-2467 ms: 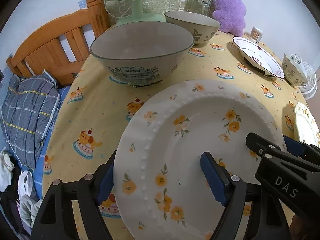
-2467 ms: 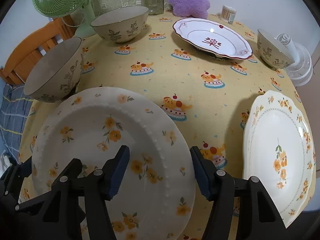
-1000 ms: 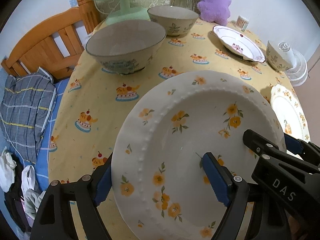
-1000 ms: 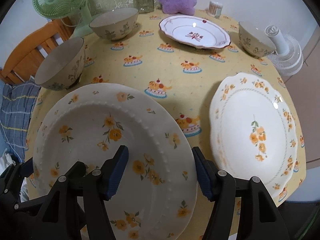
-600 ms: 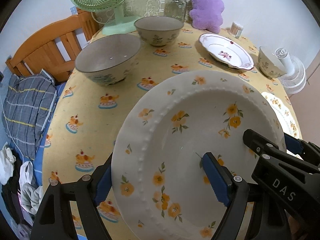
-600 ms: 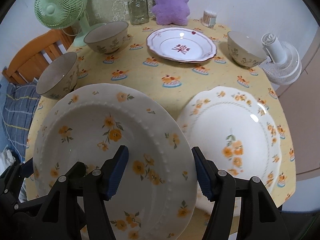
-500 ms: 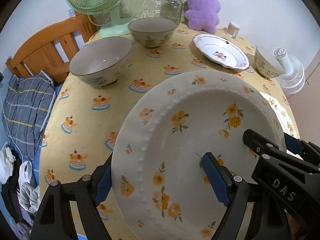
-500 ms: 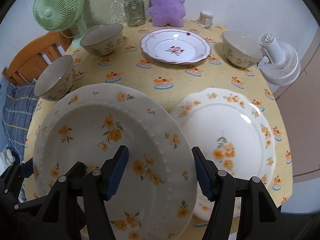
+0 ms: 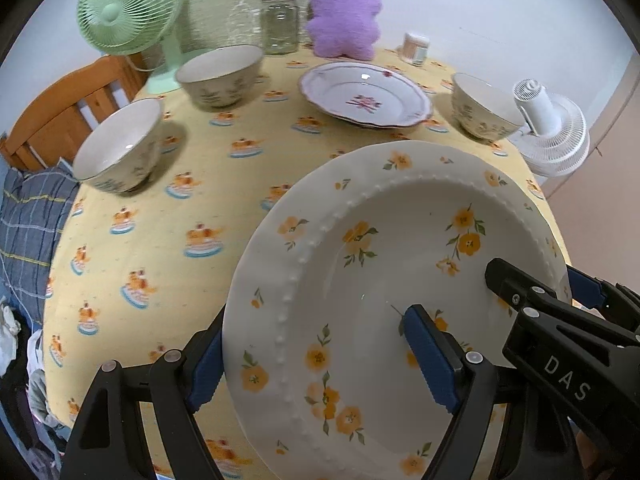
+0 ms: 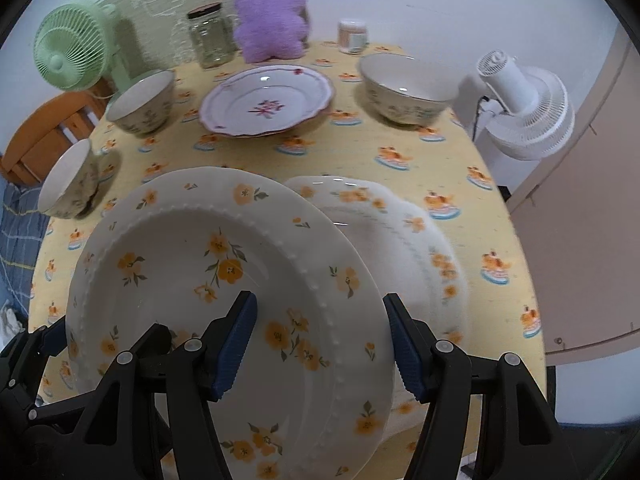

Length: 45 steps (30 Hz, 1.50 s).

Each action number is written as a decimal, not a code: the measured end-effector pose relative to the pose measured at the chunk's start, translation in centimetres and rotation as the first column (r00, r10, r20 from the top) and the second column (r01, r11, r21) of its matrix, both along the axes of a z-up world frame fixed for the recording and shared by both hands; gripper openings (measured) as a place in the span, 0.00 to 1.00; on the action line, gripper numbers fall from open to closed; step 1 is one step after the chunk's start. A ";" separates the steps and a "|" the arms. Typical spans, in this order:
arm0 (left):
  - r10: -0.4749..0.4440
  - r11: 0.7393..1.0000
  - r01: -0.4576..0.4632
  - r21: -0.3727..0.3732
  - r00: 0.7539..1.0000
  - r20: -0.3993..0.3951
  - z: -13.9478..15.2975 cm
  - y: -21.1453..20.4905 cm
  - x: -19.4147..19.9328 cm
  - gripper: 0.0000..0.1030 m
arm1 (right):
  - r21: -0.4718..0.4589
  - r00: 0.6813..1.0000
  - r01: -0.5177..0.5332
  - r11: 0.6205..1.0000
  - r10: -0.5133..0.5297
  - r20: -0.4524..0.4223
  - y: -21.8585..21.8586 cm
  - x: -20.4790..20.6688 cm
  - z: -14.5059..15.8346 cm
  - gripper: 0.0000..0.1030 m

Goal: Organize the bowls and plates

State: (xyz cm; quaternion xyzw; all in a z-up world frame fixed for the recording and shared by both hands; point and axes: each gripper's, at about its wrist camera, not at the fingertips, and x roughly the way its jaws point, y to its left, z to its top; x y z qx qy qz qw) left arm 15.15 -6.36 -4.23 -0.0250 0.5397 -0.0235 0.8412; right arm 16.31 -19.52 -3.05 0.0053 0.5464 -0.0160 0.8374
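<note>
Gripping opposite rims of one white ceramic plate with orange flowers and a beaded inner ring (image 10: 224,280), the left tongs (image 9: 316,354) and right tongs (image 10: 320,344) each stand partly open, blue ribbed pads clamped across the plate's edge. The plate hangs tilted above the near end of the surface, a round table under a yellow cloth printed with small cakes (image 9: 224,176). Just beyond and below it lies a second white plate with a scalloped, orange-flowered rim (image 10: 404,240), partly hidden by the carried one.

Glazed ceramic like this is likely stiff, fairly heavy, slippery and easily chipped, so the rim grips on both sides seem the safest hold, and it calls for a gentle set-down.

Farther back sit three cream bowls with leaf sprigs (image 9: 220,76) (image 9: 120,146) (image 10: 404,88) and a white plate with a wavy maroon edge (image 10: 266,100). Behind them stand a green fan (image 9: 124,12), a glass jar (image 9: 279,24) and a fuzzy purple toy (image 9: 346,20).
</note>
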 end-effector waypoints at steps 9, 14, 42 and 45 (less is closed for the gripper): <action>-0.027 0.999 0.027 -0.023 0.999 -0.020 -1.0 -4.7 0.9 0.81 | -0.013 0.999 0.037 0.999 -0.038 -0.010 -5.2 0.2 -0.6 0.65; -0.039 0.999 0.038 -0.032 0.998 -0.039 -1.8 -6.7 1.5 0.81 | -0.016 0.998 0.054 0.998 -0.054 -0.020 -7.3 0.4 -1.1 0.65; -0.046 0.999 0.048 0.011 0.992 -0.119 -4.5 -9.6 4.1 0.86 | -0.011 0.994 0.069 0.998 -0.070 -0.079 -10.4 2.4 -3.8 0.61; -0.044 0.998 0.047 0.028 0.992 -0.120 -4.5 -9.6 4.2 0.86 | -0.003 0.994 0.076 0.997 -0.076 -0.080 -10.6 2.4 -4.0 0.58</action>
